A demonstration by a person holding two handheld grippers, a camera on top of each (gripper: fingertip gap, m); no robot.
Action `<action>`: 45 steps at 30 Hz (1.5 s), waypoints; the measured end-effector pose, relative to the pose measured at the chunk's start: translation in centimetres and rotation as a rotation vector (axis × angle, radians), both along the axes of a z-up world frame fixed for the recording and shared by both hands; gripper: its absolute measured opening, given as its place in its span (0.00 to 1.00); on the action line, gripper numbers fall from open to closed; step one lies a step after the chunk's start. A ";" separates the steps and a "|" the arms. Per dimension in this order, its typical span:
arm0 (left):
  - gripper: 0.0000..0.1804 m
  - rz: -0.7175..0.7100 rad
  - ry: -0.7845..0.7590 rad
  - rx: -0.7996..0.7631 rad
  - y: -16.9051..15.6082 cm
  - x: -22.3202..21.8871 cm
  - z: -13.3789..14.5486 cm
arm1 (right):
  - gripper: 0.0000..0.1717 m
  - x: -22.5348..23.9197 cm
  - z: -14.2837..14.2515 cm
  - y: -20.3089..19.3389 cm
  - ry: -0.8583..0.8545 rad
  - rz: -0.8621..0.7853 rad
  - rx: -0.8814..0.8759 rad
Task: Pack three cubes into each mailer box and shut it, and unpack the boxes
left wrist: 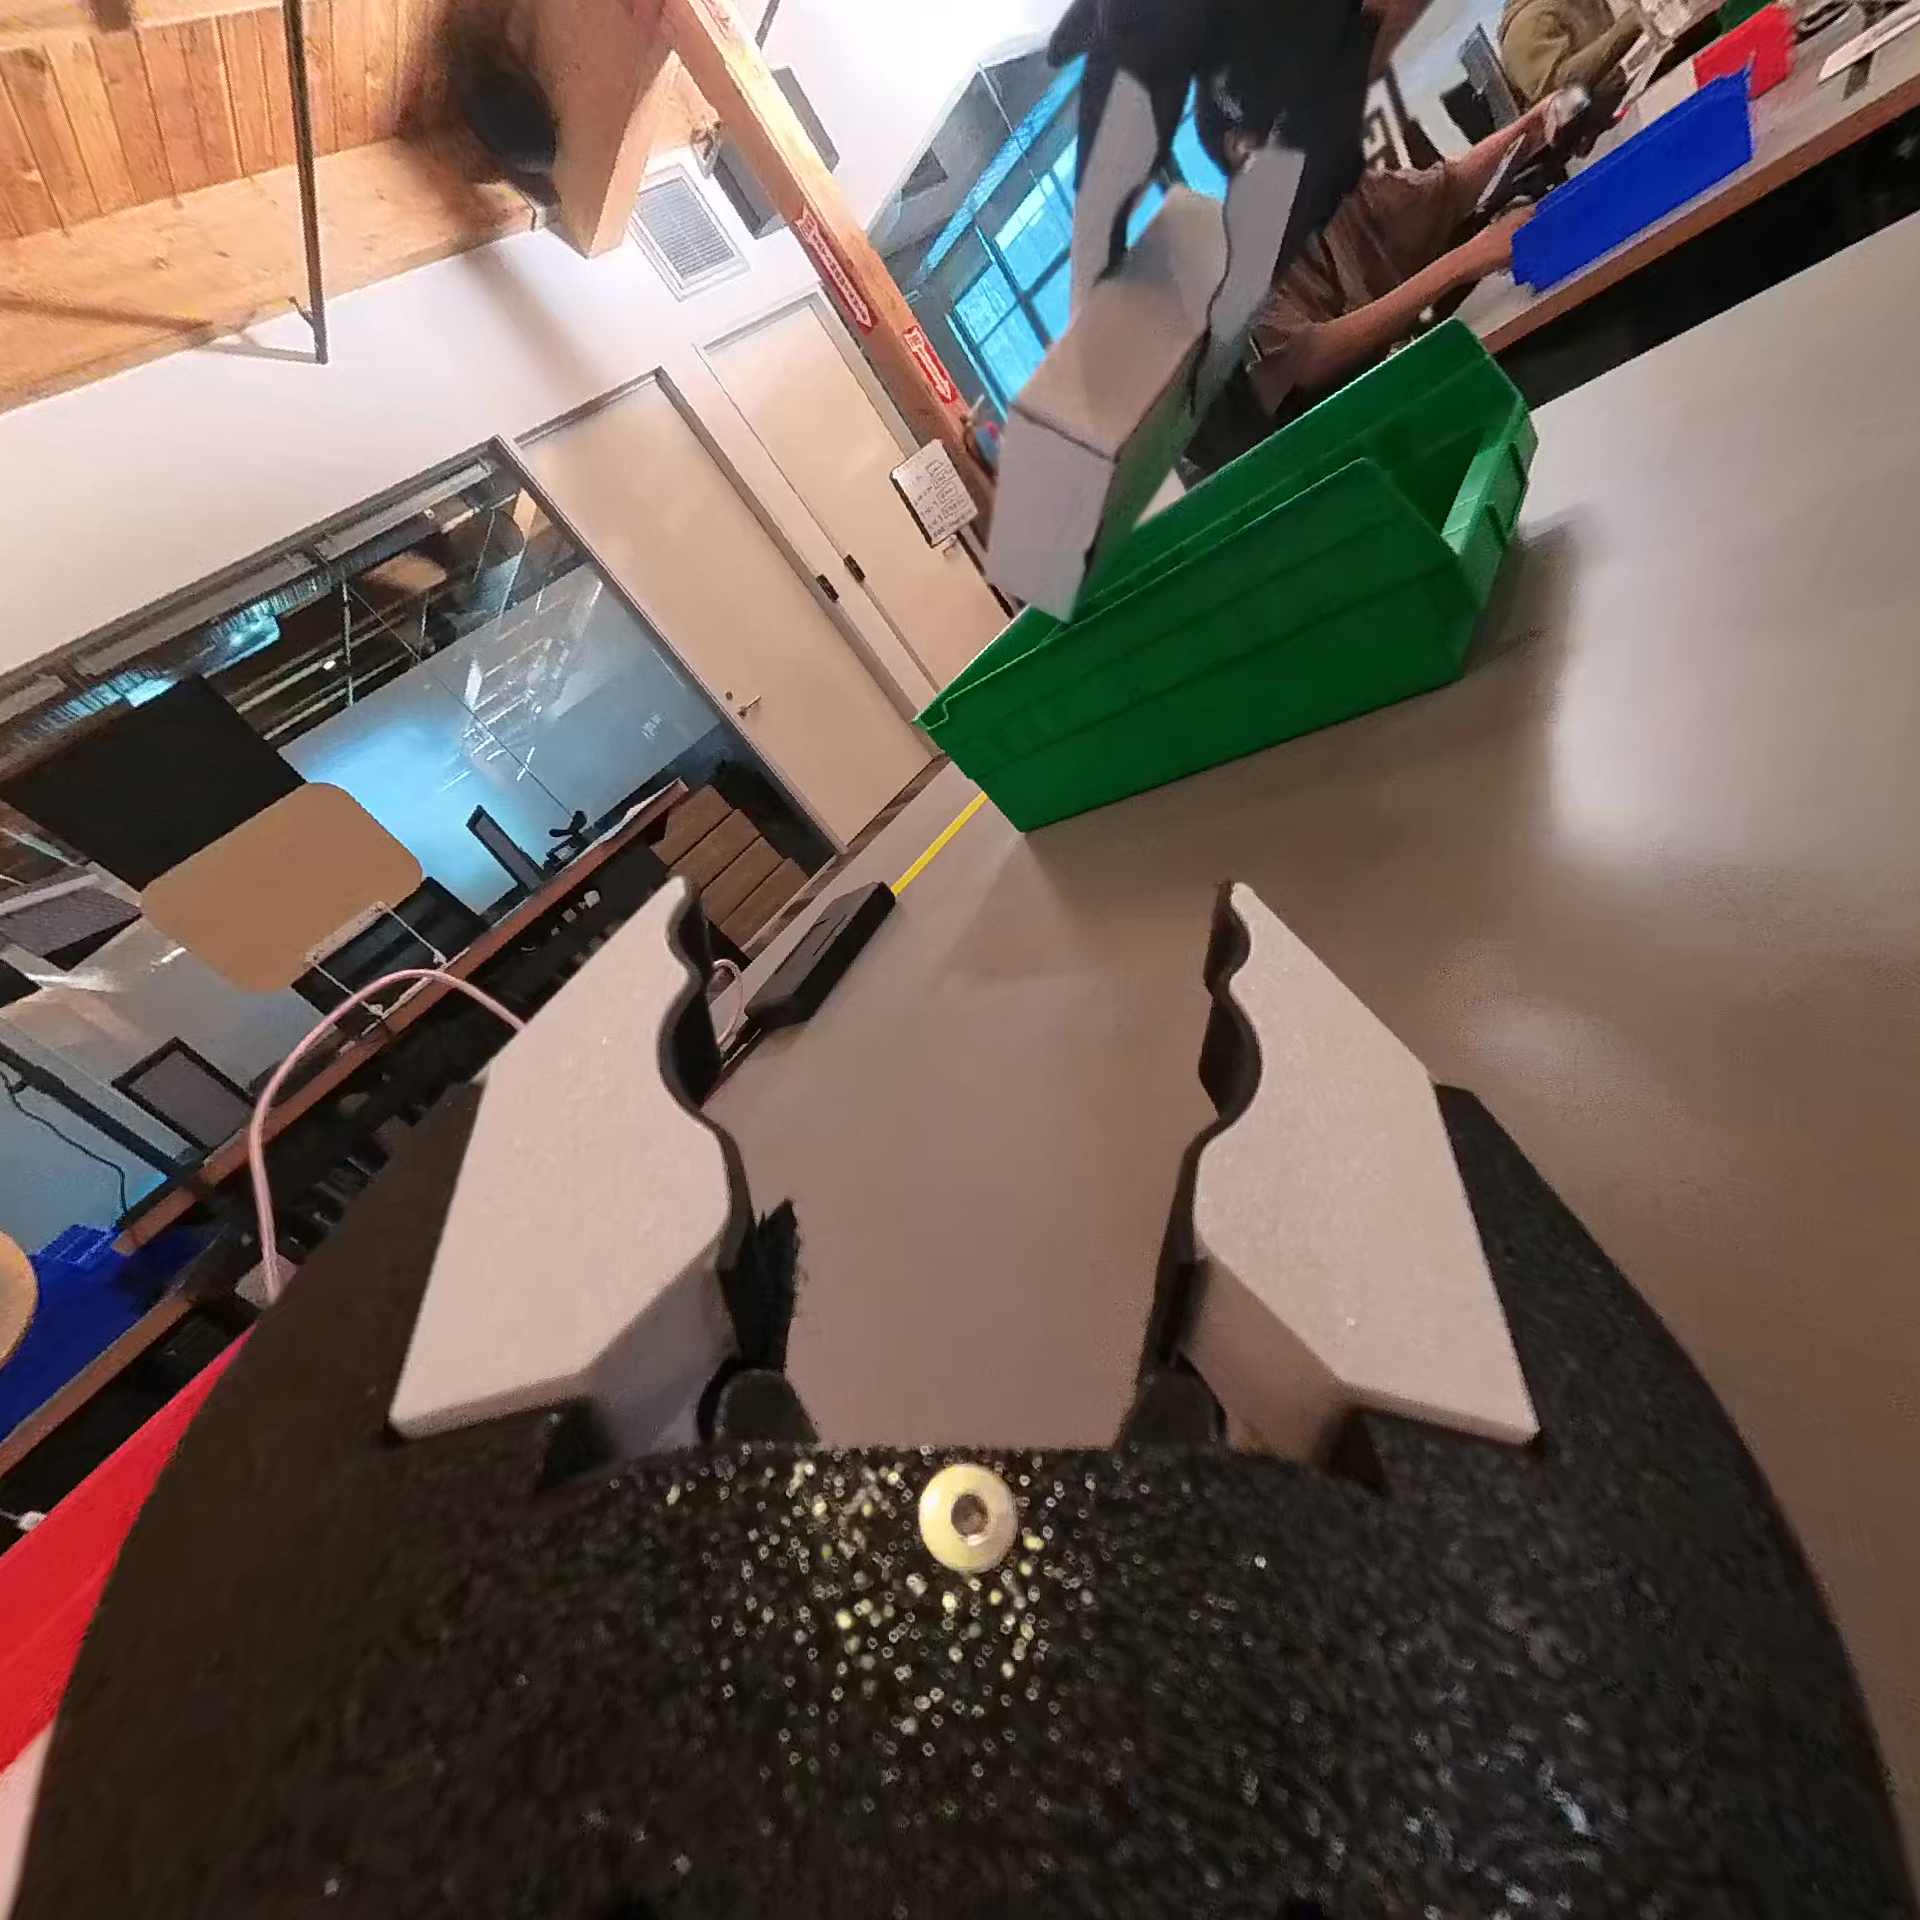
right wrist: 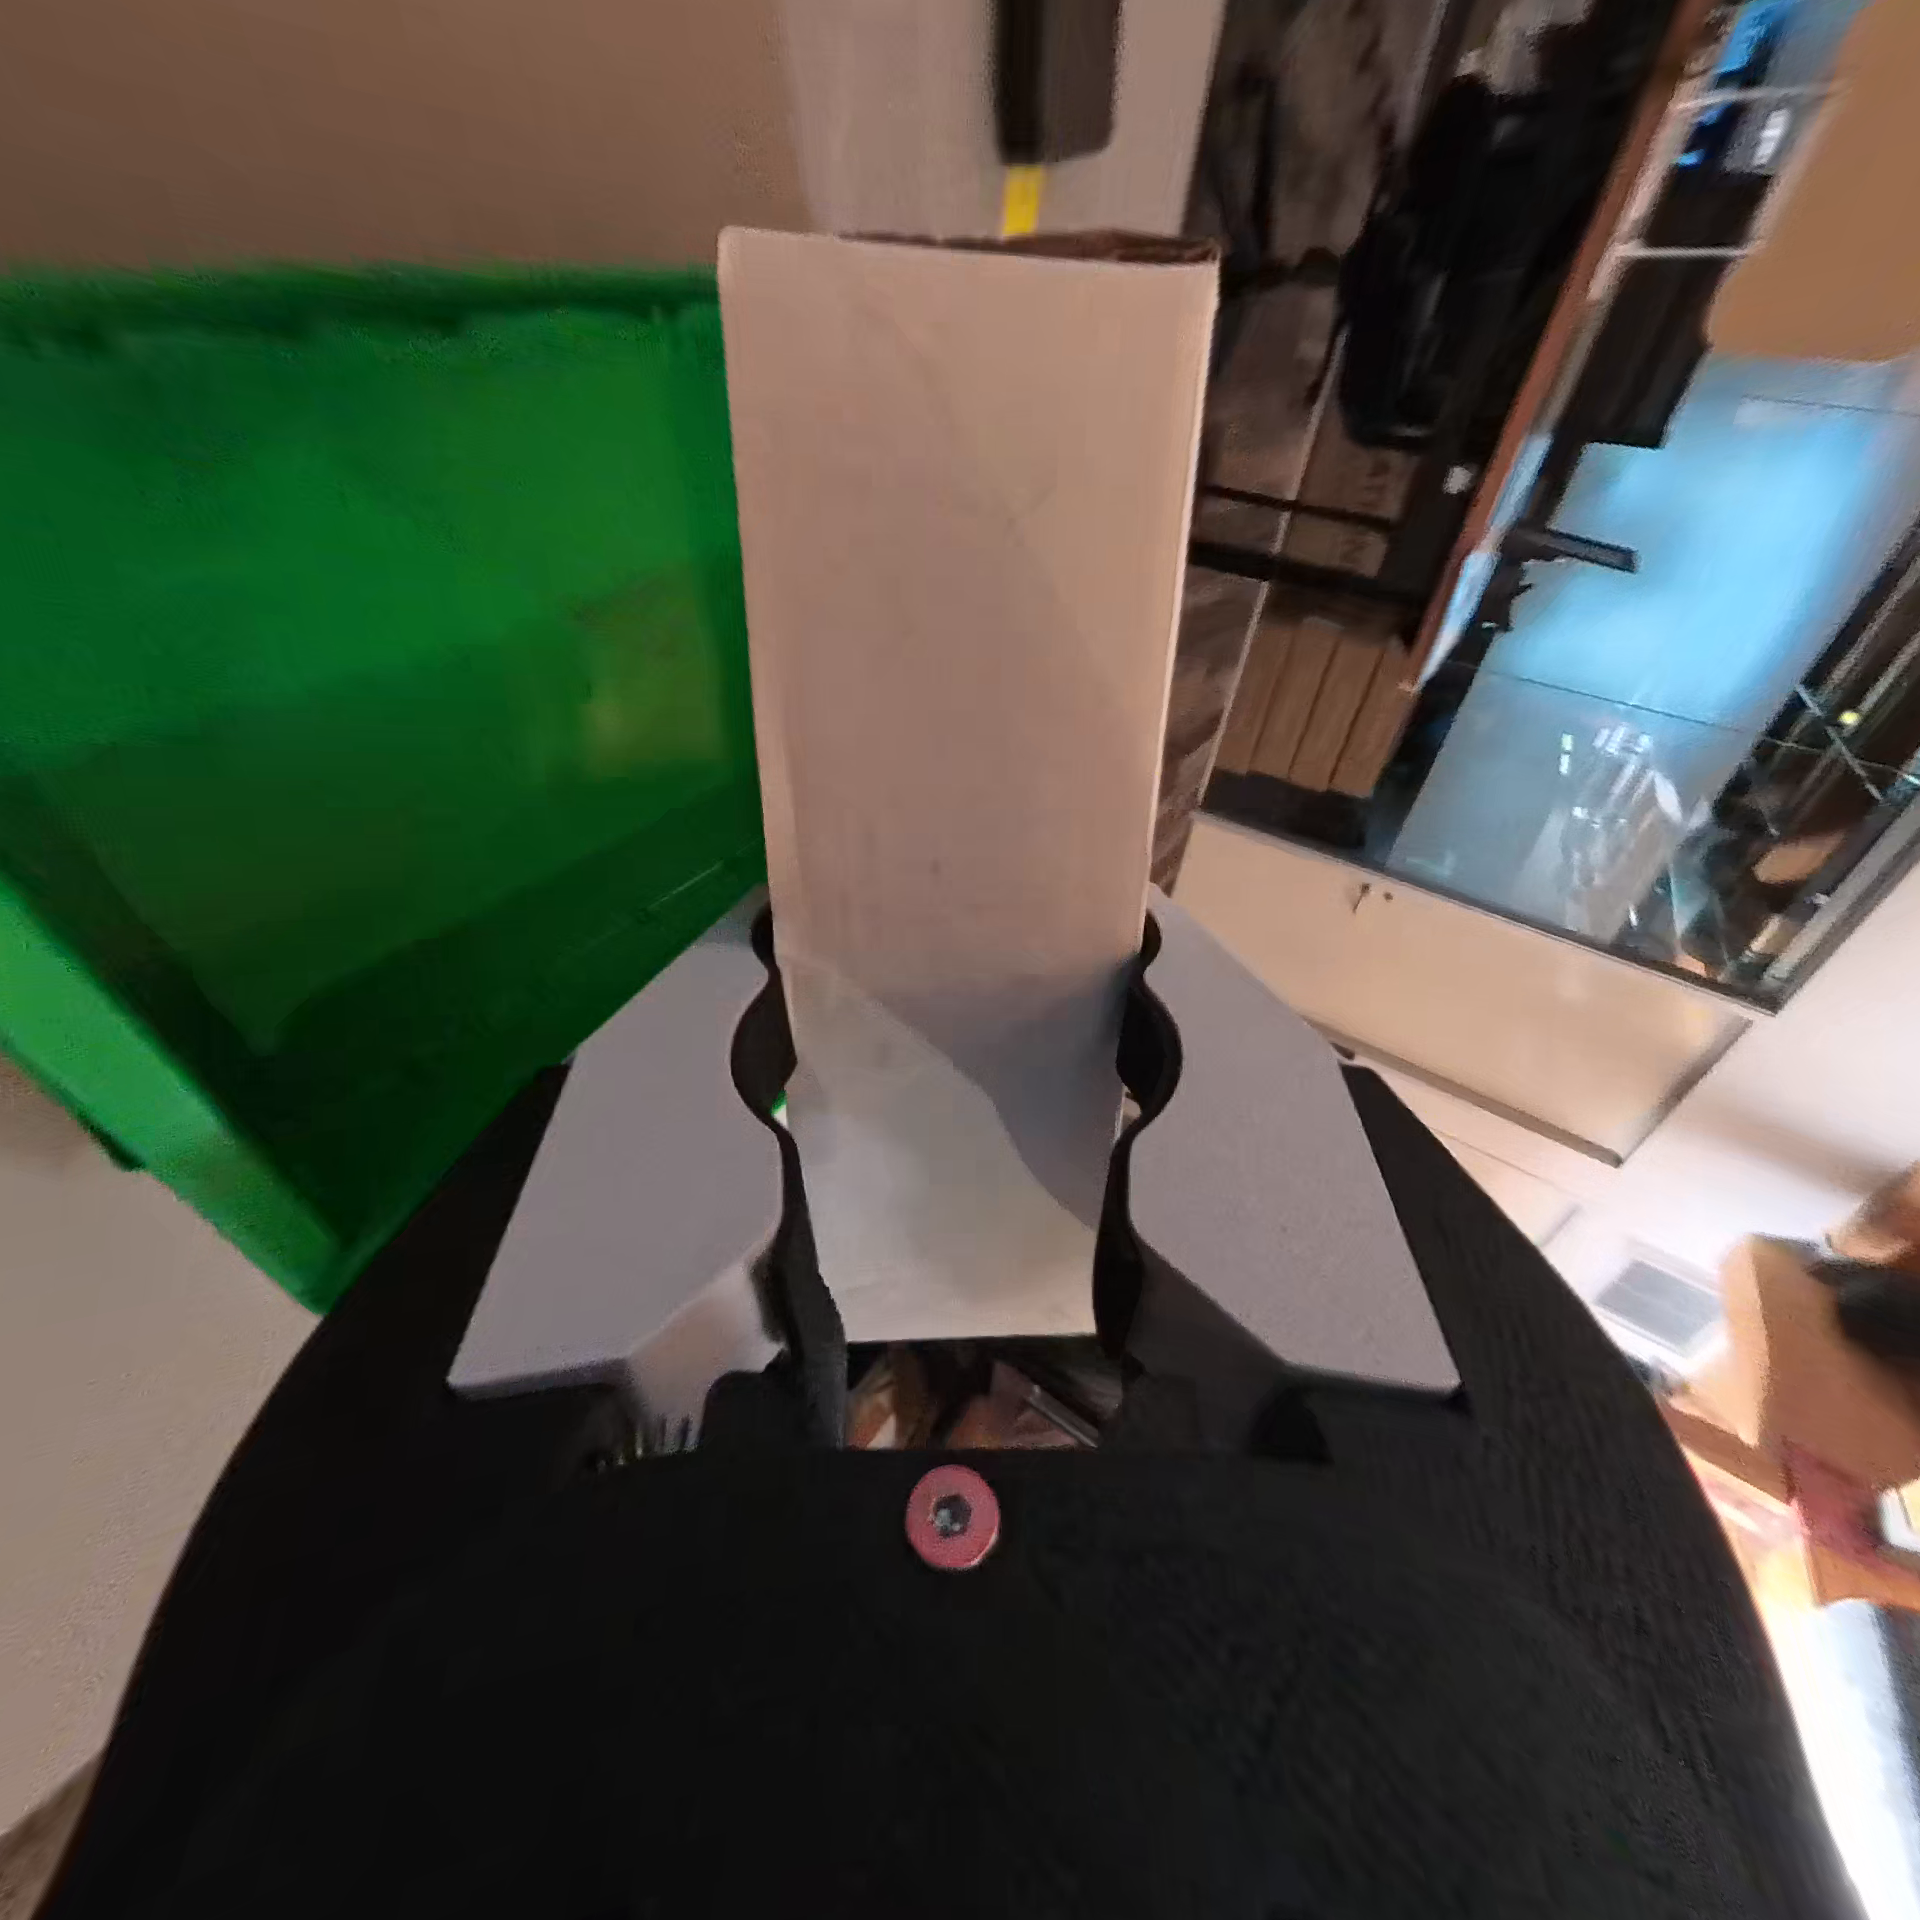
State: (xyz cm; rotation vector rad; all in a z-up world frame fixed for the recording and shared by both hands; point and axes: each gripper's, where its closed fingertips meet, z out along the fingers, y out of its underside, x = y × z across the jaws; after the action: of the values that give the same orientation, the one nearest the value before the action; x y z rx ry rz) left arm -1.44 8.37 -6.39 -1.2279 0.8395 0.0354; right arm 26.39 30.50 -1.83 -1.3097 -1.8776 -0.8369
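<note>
Between right pads (right wrist: 1148, 997): white mailer box (right wrist: 966, 623)

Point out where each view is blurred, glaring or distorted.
Left wrist view: the white cardboard mailer box above the green plastic bin is motion-blurred; soft glare on the grey tabletop; wide-angle lens tilts the room. Right wrist view: bin smeared, background soft, held box fairly sharp.

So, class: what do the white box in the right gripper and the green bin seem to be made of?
Box: looks like corrugated cardboard, matt white outside; a brown raw edge shows at its far end. The right gripper clamps it on both sides.
Bin: probably moulded plastic, slightly glossy, with a stepped rim and ribbed end.
</note>
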 end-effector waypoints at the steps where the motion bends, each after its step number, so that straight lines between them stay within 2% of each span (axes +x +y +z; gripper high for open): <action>1: 0.52 0.005 -0.009 -0.007 0.1 -0.2 0.0 | 0.36 0.3 -0.9 0.9 -0.017 0.001 -0.022; 7: 0.52 0.017 -0.036 -0.068 0.9 -0.6 -0.8 | 0.36 -0.5 -5.8 4.8 -0.063 0.095 -0.088; 10: 0.51 0.024 -0.027 -0.068 1.0 -0.6 -0.9 | 0.36 -0.9 -7.7 6.6 -0.055 0.117 -0.058; 14: 0.44 0.054 0.026 0.021 0.6 -0.7 -0.3 | 0.37 -1.1 -10.0 8.5 -0.029 0.098 0.049; 17: 0.45 0.050 0.028 0.004 0.7 -0.5 -0.5 | 0.38 -1.1 -11.1 8.8 0.023 0.116 0.083; 18: 0.46 0.046 0.023 -0.012 0.8 -0.5 -0.7 | 0.40 -1.0 -11.8 8.5 0.038 0.112 0.047; 20: 0.47 0.037 0.007 -0.041 0.9 -0.5 -0.9 | 0.53 -0.5 -12.7 8.1 0.072 0.059 -0.038; 22: 0.49 0.034 -0.008 -0.061 0.9 -0.5 -1.0 | 0.62 0.3 -12.3 7.6 0.098 -0.014 -0.107; 24: 0.50 0.033 -0.015 -0.073 1.0 -0.5 -1.0 | 0.64 0.7 -11.8 6.3 0.142 -0.057 -0.229; 26: 0.50 0.038 -0.015 -0.078 1.0 -0.5 -1.1 | 0.55 1.0 -10.6 5.0 0.186 -0.078 -0.320; 27: 0.50 0.040 -0.014 -0.079 1.1 -0.6 -1.1 | 0.47 1.0 -10.1 4.3 0.208 -0.078 -0.363; 29: 0.50 0.044 -0.011 -0.078 1.1 -0.6 -1.0 | 0.20 0.8 -10.0 2.1 0.224 -0.055 -0.505; 31: 0.50 0.046 -0.008 -0.076 1.1 -0.6 -1.0 | 0.01 0.6 -11.2 -0.5 0.208 -0.053 -0.693; 33: 0.50 0.046 -0.005 -0.077 1.1 -0.6 -1.1 | 0.00 0.8 -13.2 -1.6 0.152 -0.103 -0.791; 34: 0.50 0.047 -0.004 -0.078 1.1 -0.6 -1.1 | 0.00 1.2 -14.2 -1.2 0.105 -0.121 -0.770; 36: 0.50 0.045 -0.003 -0.081 1.1 -0.5 -1.2 | 0.00 1.5 -15.4 0.7 0.059 -0.128 -0.657; 40: 0.51 0.045 0.001 -0.089 1.1 -0.5 -1.4 | 0.00 -0.2 -15.0 4.1 0.218 -0.138 -0.456; 45: 0.49 0.033 0.009 -0.093 0.8 -0.3 -1.4 | 0.00 0.0 -15.2 5.7 0.192 -0.136 -0.172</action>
State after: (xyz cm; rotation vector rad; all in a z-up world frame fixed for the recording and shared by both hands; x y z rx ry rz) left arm -1.75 9.22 -7.77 -1.3296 0.8366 0.0295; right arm 26.42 36.17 -17.01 -1.5800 -1.7549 -0.6023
